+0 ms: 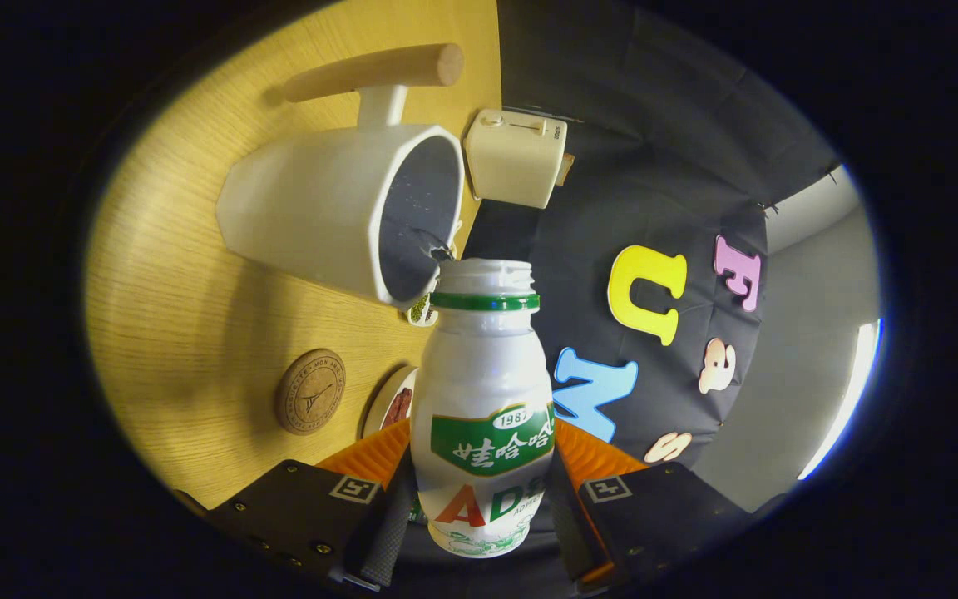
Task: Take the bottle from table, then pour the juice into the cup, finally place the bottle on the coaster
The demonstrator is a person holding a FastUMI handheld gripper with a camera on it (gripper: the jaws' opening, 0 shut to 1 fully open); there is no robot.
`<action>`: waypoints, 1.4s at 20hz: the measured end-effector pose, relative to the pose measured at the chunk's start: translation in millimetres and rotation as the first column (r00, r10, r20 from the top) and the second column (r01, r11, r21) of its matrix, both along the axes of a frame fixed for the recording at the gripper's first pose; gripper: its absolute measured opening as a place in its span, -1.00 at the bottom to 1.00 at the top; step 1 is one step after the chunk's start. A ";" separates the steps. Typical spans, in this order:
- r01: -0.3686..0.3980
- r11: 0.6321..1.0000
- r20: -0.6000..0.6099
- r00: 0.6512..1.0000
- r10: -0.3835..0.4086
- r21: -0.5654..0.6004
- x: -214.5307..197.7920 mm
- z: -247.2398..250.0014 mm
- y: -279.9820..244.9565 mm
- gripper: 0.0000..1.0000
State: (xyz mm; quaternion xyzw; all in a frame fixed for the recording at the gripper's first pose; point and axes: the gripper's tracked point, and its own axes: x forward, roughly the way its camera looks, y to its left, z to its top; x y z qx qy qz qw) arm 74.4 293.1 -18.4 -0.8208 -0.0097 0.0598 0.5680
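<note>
Bottle (483,399) clamped in the tool (479,499), mouth apparently touching the cup (338,208) rim.

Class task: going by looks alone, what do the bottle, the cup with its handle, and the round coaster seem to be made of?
Bottle, held between the gripper fingers: likely plastic, white and glossy, with a moulded threaded neck.
Cup: probably ceramic or enamel, smooth matte white outside, dark speckled inside; its handle looks like pale wood, showing end grain.
Coaster: seemingly cork or wood, brown and dull, with a stamped design.
</note>
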 end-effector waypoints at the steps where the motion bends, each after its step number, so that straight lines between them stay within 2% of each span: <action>1: 0.001 1.000 -0.001 1.000 -0.001 -0.002 0.5 0.2 -0.5 0.47; 12: -0.001 1.000 0.007 1.000 0.001 -0.015 1.2 4.0 2.0 0.48; 28: -0.013 0.994 0.041 0.999 0.018 -0.107 -0.5 18.0 12.0 0.48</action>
